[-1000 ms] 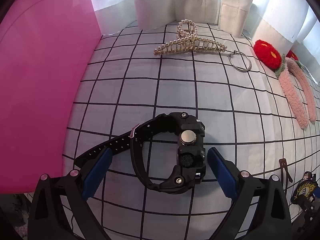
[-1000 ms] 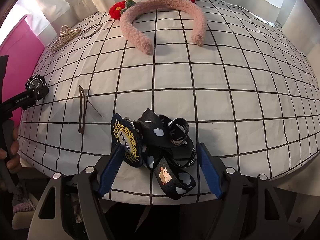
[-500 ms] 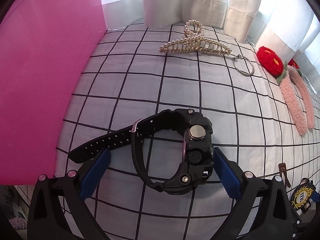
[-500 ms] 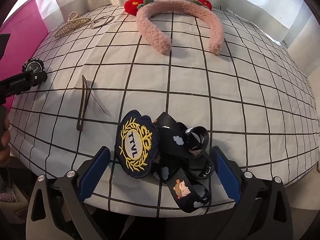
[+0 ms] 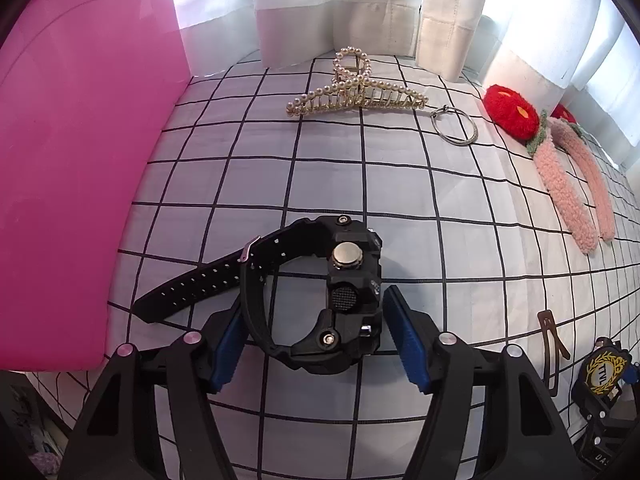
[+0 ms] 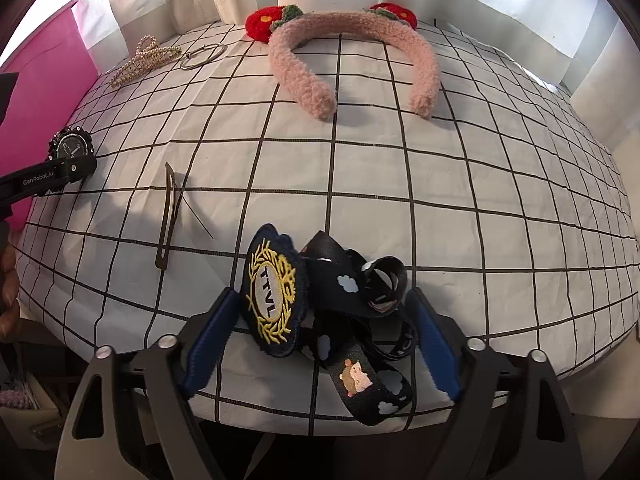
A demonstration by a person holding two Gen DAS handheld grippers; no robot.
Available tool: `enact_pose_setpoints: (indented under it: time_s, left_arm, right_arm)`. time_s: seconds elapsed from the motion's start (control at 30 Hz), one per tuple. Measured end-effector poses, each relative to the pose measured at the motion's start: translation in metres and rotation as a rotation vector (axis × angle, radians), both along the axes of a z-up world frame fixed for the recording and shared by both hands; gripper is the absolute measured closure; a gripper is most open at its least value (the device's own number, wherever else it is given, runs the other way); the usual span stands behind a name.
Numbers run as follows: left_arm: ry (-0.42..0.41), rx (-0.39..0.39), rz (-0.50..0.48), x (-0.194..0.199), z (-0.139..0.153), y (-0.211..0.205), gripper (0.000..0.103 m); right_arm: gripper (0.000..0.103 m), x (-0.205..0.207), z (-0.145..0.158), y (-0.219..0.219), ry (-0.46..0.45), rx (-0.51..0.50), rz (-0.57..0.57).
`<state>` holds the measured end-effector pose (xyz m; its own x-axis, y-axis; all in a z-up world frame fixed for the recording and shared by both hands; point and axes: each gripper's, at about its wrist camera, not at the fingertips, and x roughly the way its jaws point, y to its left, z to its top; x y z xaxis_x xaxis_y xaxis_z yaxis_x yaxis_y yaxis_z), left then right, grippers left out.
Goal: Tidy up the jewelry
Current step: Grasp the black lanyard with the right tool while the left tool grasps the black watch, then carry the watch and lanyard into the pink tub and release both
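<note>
A black wristwatch (image 5: 340,296) lies on its side on the checked cloth (image 5: 360,176), between the blue pads of my left gripper (image 5: 316,340). The jaws stand close on both sides of the watch but a small gap shows, so it is open. The watch also shows in the right wrist view (image 6: 70,148). My right gripper (image 6: 320,336) is open around a black lanyard with cloud print (image 6: 360,320) and its round embroidered badge (image 6: 272,296) at the cloth's front edge.
A pearl hair claw (image 5: 356,92) and a metal ring (image 5: 454,130) lie at the back. A pink fuzzy headband with red flowers (image 6: 352,52) lies far right. A brown hair clip (image 6: 166,220) lies mid-cloth. A pink box (image 5: 72,160) stands at the left.
My left gripper's jaws have narrowed around the watch. My right gripper's jaws have also narrowed around the lanyard and badge, and both views have shifted slightly.
</note>
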<state>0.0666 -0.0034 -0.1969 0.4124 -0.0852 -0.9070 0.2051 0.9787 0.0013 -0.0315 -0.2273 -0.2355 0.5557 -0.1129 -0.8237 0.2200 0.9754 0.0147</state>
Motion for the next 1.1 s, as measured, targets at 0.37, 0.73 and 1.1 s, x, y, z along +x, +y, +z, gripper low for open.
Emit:
enact_pose_setpoints:
  time_s: [0.37,0.73,1.1]
  left_arm:
    - [0.011,-0.023,0.016,0.003,0.002,0.001,0.048]
    - [-0.057,-0.03,0.006,-0.013,0.038,0.005,0.048]
    - [-0.159,-0.059,0.012,-0.019,0.097,0.005,0.048]
  right_arm:
    - [0.086,-0.008,0.007,-0.013,-0.039,0.027,-0.023]
    - [0.086,-0.013,0.032,-0.009,-0.103,0.022,0.005]
    - [0.086,-0.005,0.091,0.002,-0.218,-0.003,0.071]
